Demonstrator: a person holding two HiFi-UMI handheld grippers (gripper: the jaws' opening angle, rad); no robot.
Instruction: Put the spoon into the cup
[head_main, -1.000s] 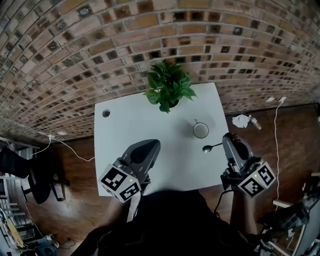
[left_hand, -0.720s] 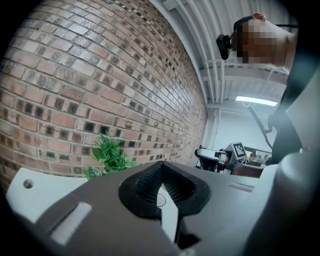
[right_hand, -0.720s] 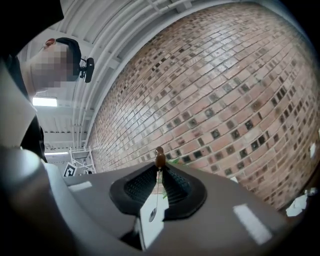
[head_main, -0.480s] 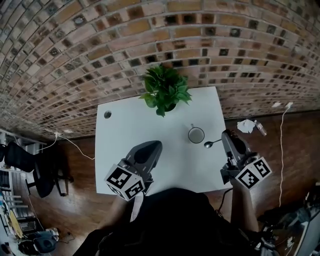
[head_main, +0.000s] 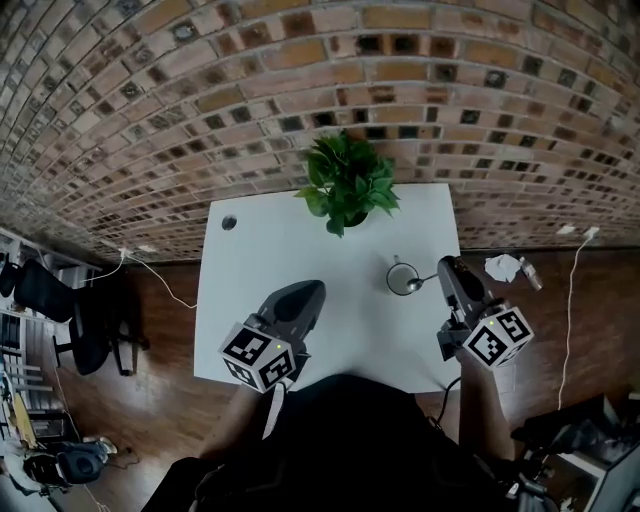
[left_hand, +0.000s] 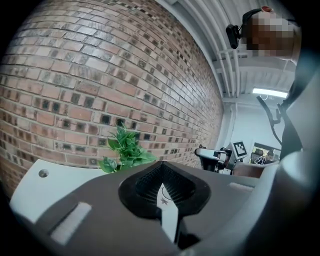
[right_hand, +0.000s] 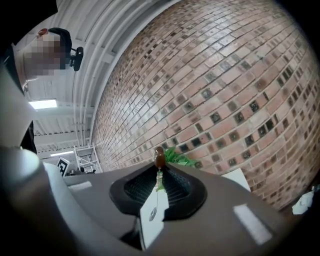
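A white cup (head_main: 399, 277) stands on the white table (head_main: 260, 250), right of centre. My right gripper (head_main: 447, 270) is shut on the handle of a metal spoon (head_main: 418, 284). The spoon points left, with its bowl at the cup's right rim. In the right gripper view the spoon (right_hand: 159, 161) shows end-on, pinched between the jaw tips. My left gripper (head_main: 311, 289) hovers over the table's near middle, well left of the cup. Its jaws meet in the left gripper view, with nothing between its fingertips (left_hand: 160, 164).
A leafy potted plant (head_main: 346, 186) stands at the table's far edge, just behind the cup. A small round hole (head_main: 229, 222) sits at the table's far left corner. Crumpled paper (head_main: 500, 267) and cables lie on the wooden floor at the right. A brick wall backs the table.
The right gripper has carried the spoon left and down, from beside the cup until its bowl reaches the cup's rim. The left gripper has sunk a little.
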